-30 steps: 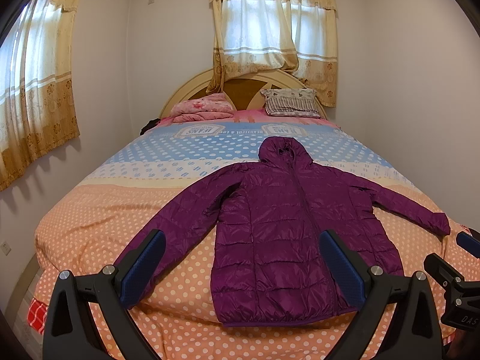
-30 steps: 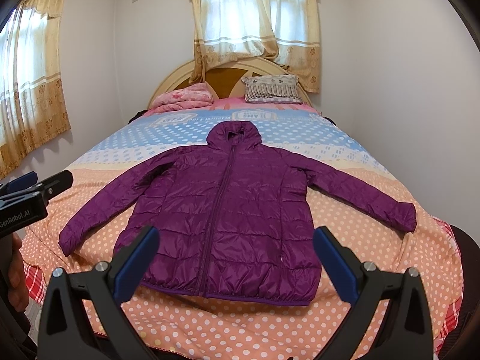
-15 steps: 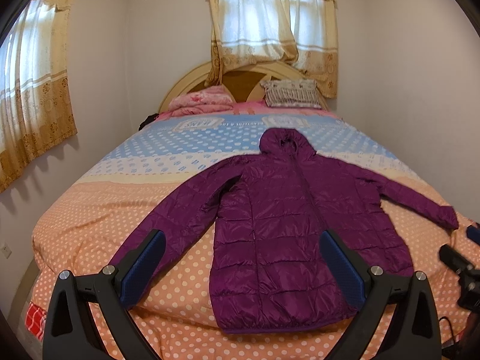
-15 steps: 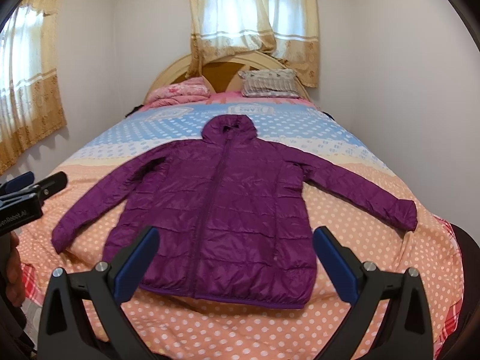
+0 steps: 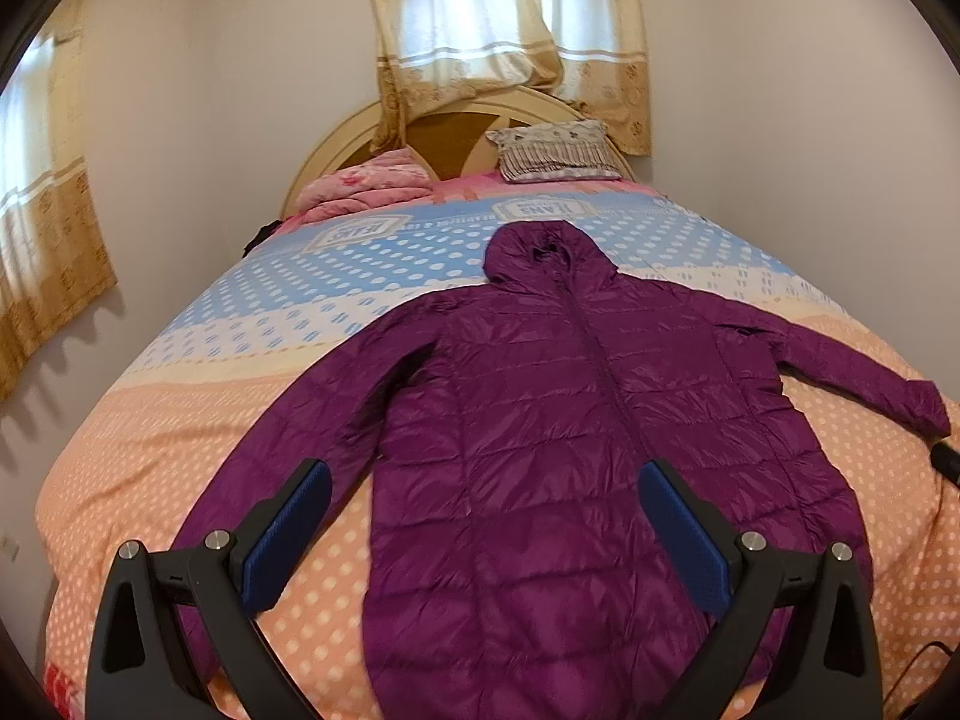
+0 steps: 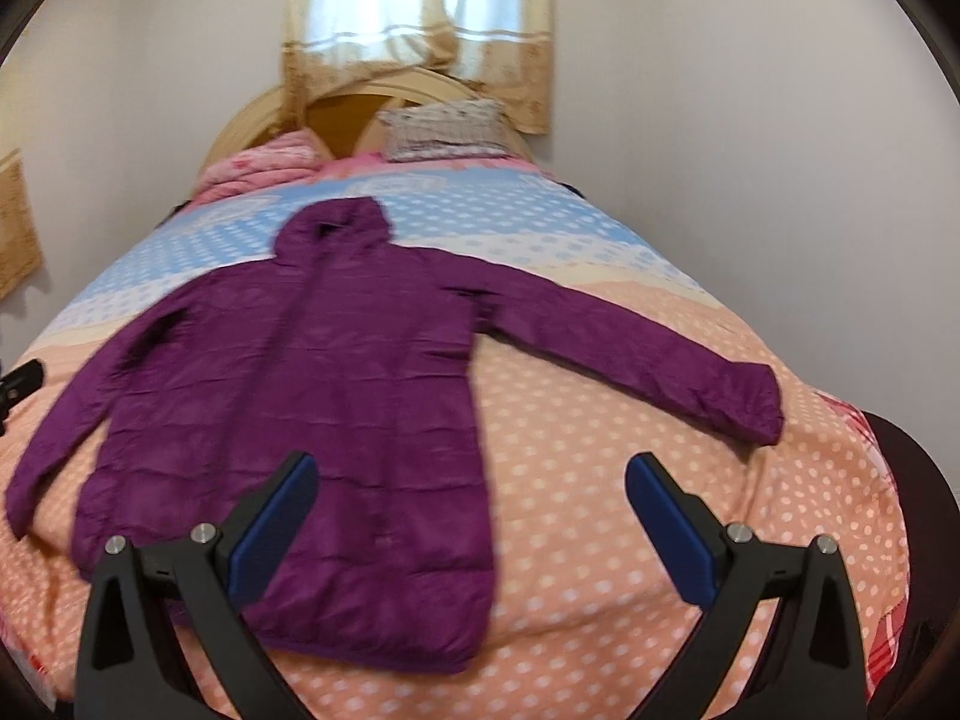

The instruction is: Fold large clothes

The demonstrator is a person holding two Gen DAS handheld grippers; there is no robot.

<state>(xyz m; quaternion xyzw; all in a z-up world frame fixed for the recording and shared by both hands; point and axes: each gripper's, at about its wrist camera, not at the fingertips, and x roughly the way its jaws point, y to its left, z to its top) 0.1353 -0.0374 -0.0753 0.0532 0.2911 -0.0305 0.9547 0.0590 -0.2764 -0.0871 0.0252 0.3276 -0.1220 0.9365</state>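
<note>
Flat on the polka-dot bed point(image 5: 150, 450) lay a zipped purple hooded puffer jacket point(image 5: 558, 420), sleeves spread, both the left tongs point(image 5: 483, 531) and right tongs point(image 6: 471, 516) apart above it.

Bedspread point(image 5: 180, 456) lies bare around jacket point(image 5: 540, 450) — pillows point(image 5: 552, 150) seemingly far.

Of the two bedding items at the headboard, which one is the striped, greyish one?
The striped greyish pillow, propped against the headboard on the right side. The other, on the left, is a folded pink floral quilt.
</note>
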